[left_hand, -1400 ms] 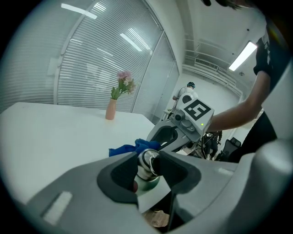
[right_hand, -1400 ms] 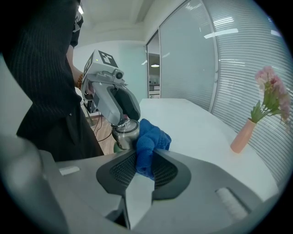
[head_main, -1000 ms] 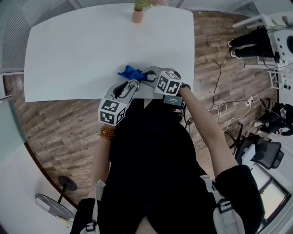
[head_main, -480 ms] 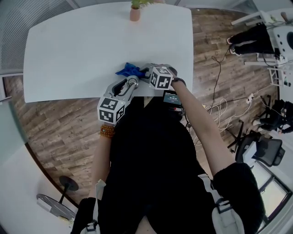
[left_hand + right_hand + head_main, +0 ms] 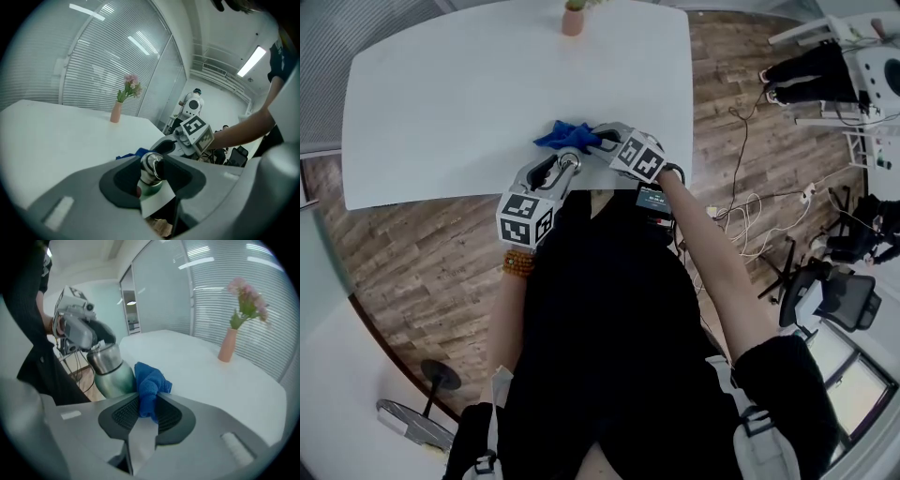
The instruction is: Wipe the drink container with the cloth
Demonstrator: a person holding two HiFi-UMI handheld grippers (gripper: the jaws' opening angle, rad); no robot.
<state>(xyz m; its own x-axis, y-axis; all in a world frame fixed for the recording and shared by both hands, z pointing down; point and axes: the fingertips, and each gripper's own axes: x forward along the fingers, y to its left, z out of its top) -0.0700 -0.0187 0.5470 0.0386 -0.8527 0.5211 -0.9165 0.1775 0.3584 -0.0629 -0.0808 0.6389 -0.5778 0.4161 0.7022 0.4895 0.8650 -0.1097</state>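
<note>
My left gripper [image 5: 152,174] is clamped on the steel neck of the green metal drink bottle [image 5: 108,373], which sits left of centre in the right gripper view. My right gripper [image 5: 149,412] pinches the crumpled blue cloth [image 5: 150,383], apparently touching the bottle's side. Judgement: wiping under way, coverage undetermined.

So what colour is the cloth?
The cloth is blue, clearest in the right gripper view.
</note>
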